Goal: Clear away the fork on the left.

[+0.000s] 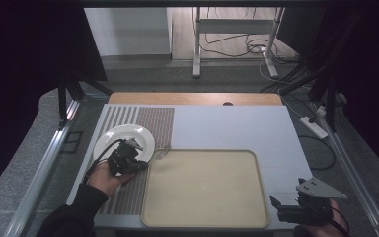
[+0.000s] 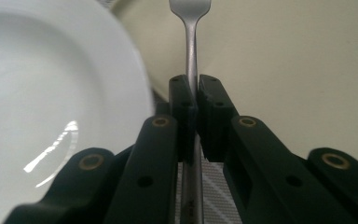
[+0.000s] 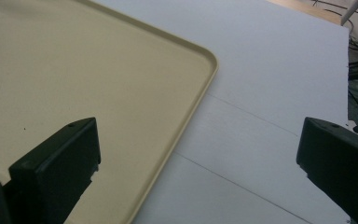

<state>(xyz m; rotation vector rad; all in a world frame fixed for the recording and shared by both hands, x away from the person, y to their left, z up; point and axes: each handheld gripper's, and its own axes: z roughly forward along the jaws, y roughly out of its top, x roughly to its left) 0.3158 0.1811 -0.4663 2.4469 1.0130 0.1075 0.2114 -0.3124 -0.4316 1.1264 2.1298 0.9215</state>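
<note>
Right gripper, lower right of the high view: jaws wide apart, nothing between them. Left gripper, centre left: jaws clamped on a fork by its handle, tines over the upper left corner of the beige tray. White plate behind, on the striped placemat.

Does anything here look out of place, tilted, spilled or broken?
Nothing stands out. The white plate sits flat on the striped placemat, the beige tray is bare, and the left gripper holds the fork straight by its handle. No spill or damage shows.
</note>
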